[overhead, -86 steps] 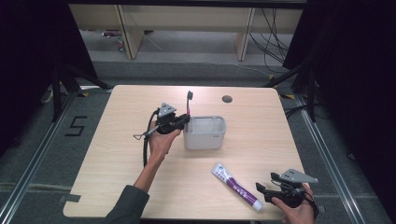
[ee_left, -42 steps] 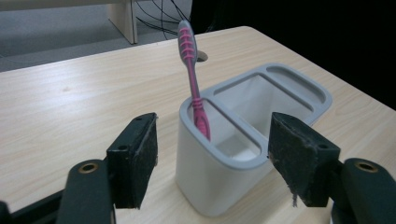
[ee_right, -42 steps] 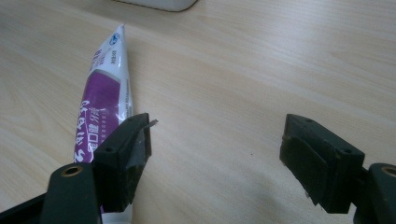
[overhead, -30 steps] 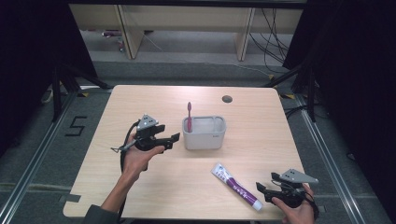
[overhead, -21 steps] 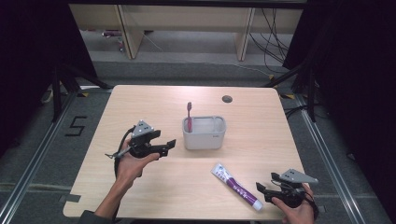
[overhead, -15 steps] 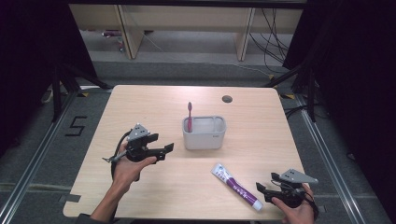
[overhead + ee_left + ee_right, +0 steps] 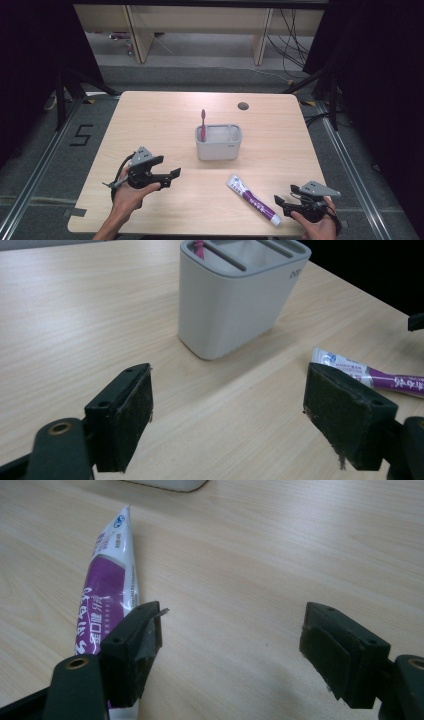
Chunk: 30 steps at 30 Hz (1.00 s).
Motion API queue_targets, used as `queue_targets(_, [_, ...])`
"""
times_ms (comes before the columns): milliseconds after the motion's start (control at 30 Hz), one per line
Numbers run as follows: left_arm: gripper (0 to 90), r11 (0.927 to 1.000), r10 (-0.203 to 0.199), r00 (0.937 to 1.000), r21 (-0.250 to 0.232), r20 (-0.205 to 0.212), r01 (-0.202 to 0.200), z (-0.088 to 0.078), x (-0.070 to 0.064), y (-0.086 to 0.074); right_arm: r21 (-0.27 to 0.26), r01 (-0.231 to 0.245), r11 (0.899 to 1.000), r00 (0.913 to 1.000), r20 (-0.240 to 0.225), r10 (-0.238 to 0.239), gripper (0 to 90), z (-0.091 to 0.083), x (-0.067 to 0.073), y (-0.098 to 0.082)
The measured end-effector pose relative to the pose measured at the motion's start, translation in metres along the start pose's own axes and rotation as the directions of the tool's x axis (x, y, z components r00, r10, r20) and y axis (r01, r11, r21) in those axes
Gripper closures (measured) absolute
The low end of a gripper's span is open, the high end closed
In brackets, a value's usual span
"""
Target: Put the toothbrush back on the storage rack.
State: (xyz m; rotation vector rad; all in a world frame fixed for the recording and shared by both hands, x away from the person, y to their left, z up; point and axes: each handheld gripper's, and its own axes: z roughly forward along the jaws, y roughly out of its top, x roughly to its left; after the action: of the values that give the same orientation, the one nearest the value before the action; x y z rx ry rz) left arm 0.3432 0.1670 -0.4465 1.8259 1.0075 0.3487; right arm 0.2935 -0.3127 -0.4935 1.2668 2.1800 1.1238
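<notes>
Jaws of the left gripper (image 7: 172, 174) stood wide apart with nothing between them; they had just been opening. Ahead of its pads, a little way off across bare table (image 7: 160, 120), stood the grey holder (image 7: 218, 142), upright, with the pink toothbrush (image 7: 203, 124) standing in its near-left compartment. The brush looked already placed, so that gripper seemed finished with its part. The right gripper (image 7: 281, 204) also gaped, holding nothing, low near the table's front edge. Just beside its left jaw lay the toothpaste tube (image 7: 252, 198), flat, its crimped end pointing away toward the holder, its body outside the gap and not between the pads. The step in hand was probably picking up that tube. Doing so would call for shifting the right gripper sideways until the tube sat between the pads, then closing across its width, before carrying it to a free compartment.
</notes>
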Motion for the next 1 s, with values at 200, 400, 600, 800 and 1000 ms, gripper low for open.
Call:
queue_targets(200, [19.4,0.9996,-0.020,0.9998,-0.019,-0.002,0.020,-0.008,0.001,-0.015,0.004,-0.006,1.000,1.0000,0.000,0.006,25.1,0.000,0.000,0.000])
queue_targets(400, [19.3,0.9998,-0.008,0.9998,-0.017,-0.017,0.007,-0.017,0.000,-0.027,0.003,-0.005,1.000,1.0000,-0.002,0.005,25.1,0.000,0.000,0.000])
queue_targets(600, [18.9,0.9999,0.010,0.9999,0.002,-0.007,-0.010,-0.021,-0.006,-0.042,0.002,-0.006,1.000,1.0000,-0.006,0.006,25.1,0.000,0.000,0.000])
queue_targets(800, [18.8,0.9989,0.031,0.9994,0.036,-0.016,-0.030,-0.025,-0.011,-0.056,0.003,-0.004,1.000,1.0000,-0.005,0.004,25.1,0.000,0.000,0.000])
queue_targets(1000, [18.7,0.9967,0.047,0.9988,0.066,-0.010,-0.046,-0.029,-0.015,-0.069,0.003,-0.004,1.000,1.0000,-0.003,0.004,25.1,0.000,0.000,0.000])
